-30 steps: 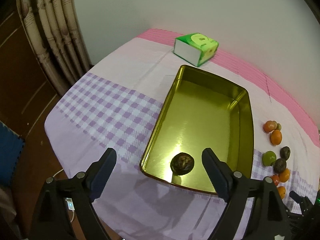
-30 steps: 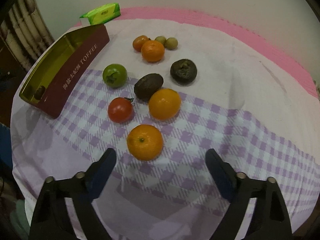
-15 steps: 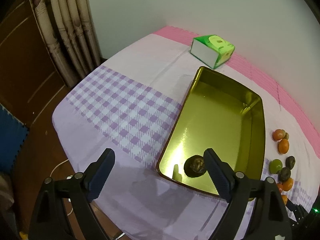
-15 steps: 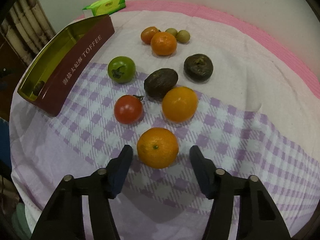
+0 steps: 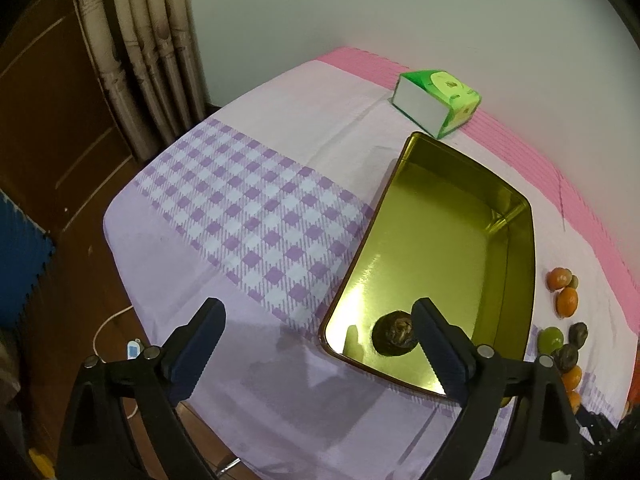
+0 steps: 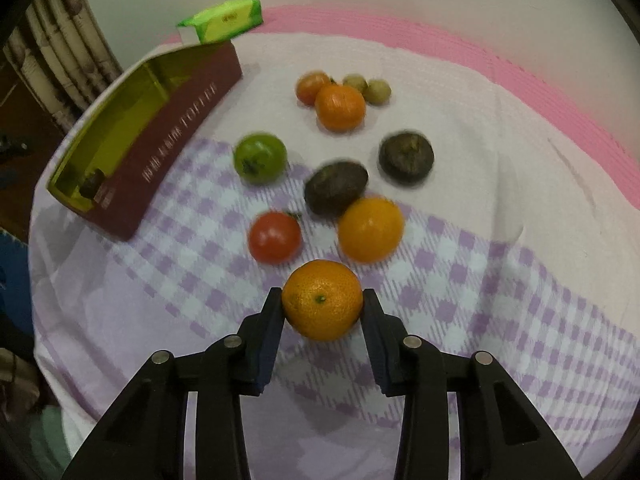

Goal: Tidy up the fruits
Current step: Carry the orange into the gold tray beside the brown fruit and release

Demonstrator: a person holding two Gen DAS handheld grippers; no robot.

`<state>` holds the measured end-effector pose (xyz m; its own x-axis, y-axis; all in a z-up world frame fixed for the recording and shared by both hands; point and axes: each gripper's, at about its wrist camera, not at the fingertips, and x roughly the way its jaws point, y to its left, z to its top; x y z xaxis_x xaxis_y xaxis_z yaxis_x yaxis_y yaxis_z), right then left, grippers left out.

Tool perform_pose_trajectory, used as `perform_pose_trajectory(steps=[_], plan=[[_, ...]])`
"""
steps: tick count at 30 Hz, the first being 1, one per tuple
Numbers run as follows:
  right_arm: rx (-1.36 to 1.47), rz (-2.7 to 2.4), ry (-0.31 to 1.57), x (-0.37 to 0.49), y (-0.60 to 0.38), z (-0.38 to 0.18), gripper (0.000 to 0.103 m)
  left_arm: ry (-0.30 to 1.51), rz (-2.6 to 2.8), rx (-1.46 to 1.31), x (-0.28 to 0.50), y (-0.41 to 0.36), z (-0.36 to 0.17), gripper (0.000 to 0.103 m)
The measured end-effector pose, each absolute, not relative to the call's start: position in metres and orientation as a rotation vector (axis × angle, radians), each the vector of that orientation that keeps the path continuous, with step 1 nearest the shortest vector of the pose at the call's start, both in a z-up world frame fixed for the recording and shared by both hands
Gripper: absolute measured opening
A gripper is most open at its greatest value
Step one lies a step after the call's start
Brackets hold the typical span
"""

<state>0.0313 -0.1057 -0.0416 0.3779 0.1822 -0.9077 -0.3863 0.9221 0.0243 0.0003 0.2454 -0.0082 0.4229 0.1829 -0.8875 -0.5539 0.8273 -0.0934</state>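
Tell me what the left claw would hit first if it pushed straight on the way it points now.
Probably the purple checked tablecloth, just left of the gold tin. The left claw stands open with nothing between its fingers; the right finger overlaps the tin's near corner, so that finger may clip the rim. Depth is unclear.

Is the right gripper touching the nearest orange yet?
Touching. The right wrist view shows the right gripper, whose jaws have just been closing, with both pads pressed against the sides of the orange.
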Motion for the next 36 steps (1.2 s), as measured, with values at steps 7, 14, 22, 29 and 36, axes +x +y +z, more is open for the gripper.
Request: perform_pose_trajectory(steps=[7,14,22,29,36], plan=[[-0.219,0.478,1.046,0.050,-0.058,-0.005,0.040,0.996,0.558,-0.476,-0.008,0.264,-0.006,0.097],[-0.300,0.601,1.009,0.062,0.018,0.003,0.040,0.995,0.612,-0.533,-0.014,0.277,-0.010,0.098],[-0.368,0.682,1.035,0.074,0.078,-0.013,0.040,1.012,0.633,-0.551,-0.013,0.282,-0.015,0.098],[-0.408,0.705,1.074,0.077,0.106,-0.030,0.040,1.003,0.654,-0.578,-0.016,0.289,-0.017,0.098],[-0.440,0.690,1.096,0.077,0.118,-0.044,0.040,1.005,0.677,-0.604,-0.020,0.295,-0.019,0.098]])
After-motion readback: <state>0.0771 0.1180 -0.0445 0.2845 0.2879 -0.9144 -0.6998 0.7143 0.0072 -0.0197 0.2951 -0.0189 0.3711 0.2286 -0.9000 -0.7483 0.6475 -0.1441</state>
